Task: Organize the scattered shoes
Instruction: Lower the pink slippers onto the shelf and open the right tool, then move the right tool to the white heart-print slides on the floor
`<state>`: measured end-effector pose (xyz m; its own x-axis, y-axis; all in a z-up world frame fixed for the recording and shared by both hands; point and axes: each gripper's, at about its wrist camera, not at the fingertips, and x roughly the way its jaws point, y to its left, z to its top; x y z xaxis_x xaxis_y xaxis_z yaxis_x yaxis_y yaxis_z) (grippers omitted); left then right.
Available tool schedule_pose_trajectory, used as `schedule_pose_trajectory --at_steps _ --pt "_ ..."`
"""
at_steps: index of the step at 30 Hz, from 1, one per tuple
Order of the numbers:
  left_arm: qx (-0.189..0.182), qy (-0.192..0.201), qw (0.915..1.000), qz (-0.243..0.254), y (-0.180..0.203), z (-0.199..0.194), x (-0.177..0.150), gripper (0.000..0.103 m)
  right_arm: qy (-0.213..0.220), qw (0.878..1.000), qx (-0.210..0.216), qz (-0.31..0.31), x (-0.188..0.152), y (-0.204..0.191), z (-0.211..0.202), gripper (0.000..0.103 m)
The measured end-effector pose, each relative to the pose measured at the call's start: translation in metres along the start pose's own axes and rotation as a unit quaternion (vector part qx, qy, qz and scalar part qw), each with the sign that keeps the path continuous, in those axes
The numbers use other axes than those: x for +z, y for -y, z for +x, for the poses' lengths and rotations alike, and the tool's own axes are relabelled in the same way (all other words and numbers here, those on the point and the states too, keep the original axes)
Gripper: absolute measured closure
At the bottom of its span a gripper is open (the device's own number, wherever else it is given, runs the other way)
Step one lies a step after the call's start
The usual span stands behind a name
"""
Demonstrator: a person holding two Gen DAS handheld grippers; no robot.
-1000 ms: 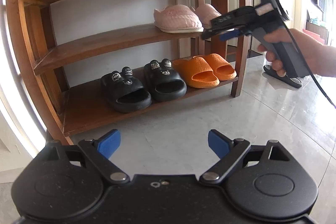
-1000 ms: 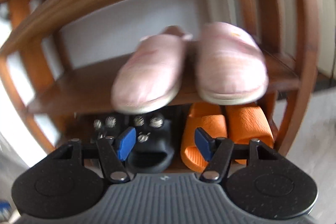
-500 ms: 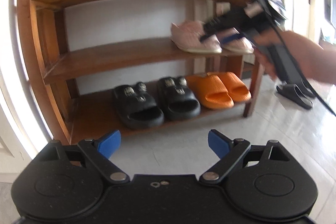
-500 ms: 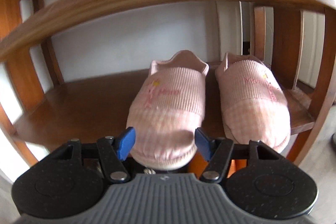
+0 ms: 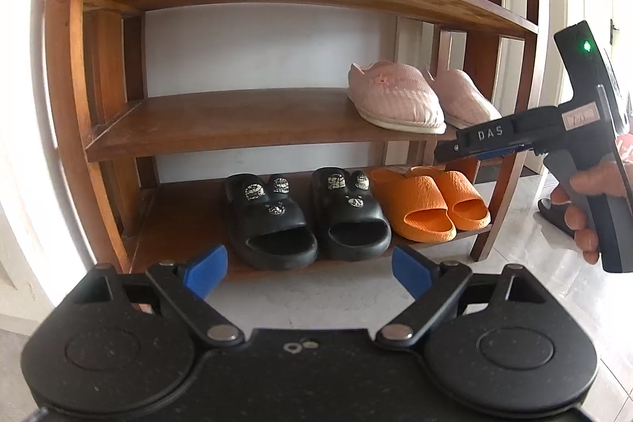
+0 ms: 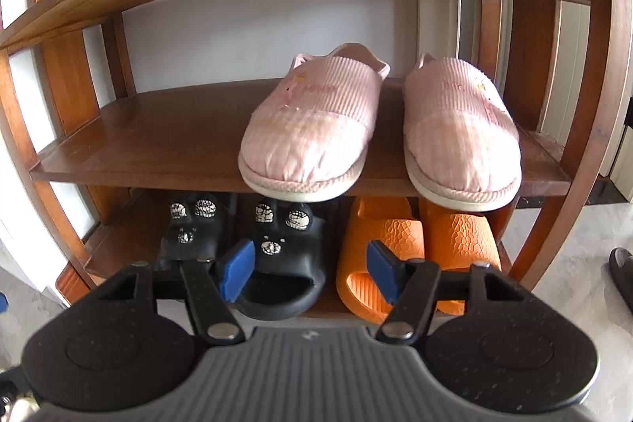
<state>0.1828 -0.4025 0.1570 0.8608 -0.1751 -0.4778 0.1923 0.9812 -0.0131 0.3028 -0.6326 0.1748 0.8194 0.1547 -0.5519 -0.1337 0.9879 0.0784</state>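
While both grippers are hanging in front of the wooden shoe rack (image 5: pixel 107 129), neither one is carrying anything. The left gripper (image 5: pixel 306 269) is waiting low near the floor with its jaws spread wide. The right gripper (image 6: pixel 310 269) is facing the front of the rack with its jaws standing open as well, nothing between them.

Three pairs are already sitting on the rack. The pink slippers (image 6: pixel 312 129) are resting side by side at the right end of the middle shelf (image 6: pixel 158 141), toes sticking slightly over its front edge. On the bottom shelf, the black slides (image 5: pixel 304 216) are lying near the middle and the orange slides (image 5: pixel 427 202) just beside them toward the right end.

Judging by this, the pink pair looks placed, and the step in hand is turning to the next loose shoe. A dark sandal (image 5: pixel 556 214) is lying on the floor (image 5: pixel 526 275) past the rack's right post, partly hidden behind the person's right hand (image 5: pixel 589 204); its edge is also showing at the right of the right wrist view. The next move probably calls for swinging the right gripper down toward it, closing the jaws on its strap or rim, and carrying it to free space on a shelf. Whether its mate is nearby cannot be told.
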Motion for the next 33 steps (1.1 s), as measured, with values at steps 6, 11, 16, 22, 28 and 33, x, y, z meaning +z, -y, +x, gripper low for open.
schedule_pose_trajectory --at_steps 6,11,16,22,28,33 --pt "0.04 -0.017 0.9991 0.002 -0.006 -0.026 -0.005 0.012 -0.005 0.999 0.035 0.011 -0.006 -0.006 0.002 0.035" --pt "0.098 -0.035 0.9941 0.03 -0.031 -0.066 -0.011 0.012 -0.009 0.997 0.077 0.0 -0.022 -0.026 0.001 0.035" --pt "0.136 -0.059 0.9879 0.048 -0.077 -0.092 -0.007 0.012 -0.028 0.993 0.112 -0.016 -0.045 -0.05 -0.002 0.035" --pt "0.115 -0.068 0.9899 0.047 -0.131 -0.103 0.004 0.012 -0.079 0.982 0.151 -0.079 -0.083 -0.097 -0.027 0.035" --pt "0.078 -0.062 0.9918 0.08 -0.191 -0.117 -0.01 0.014 -0.164 0.936 0.261 -0.171 -0.145 -0.2 -0.068 0.036" --pt "0.076 -0.082 0.9917 0.063 -0.24 -0.124 -0.034 0.014 -0.212 0.886 0.352 -0.213 -0.197 -0.298 -0.085 0.035"
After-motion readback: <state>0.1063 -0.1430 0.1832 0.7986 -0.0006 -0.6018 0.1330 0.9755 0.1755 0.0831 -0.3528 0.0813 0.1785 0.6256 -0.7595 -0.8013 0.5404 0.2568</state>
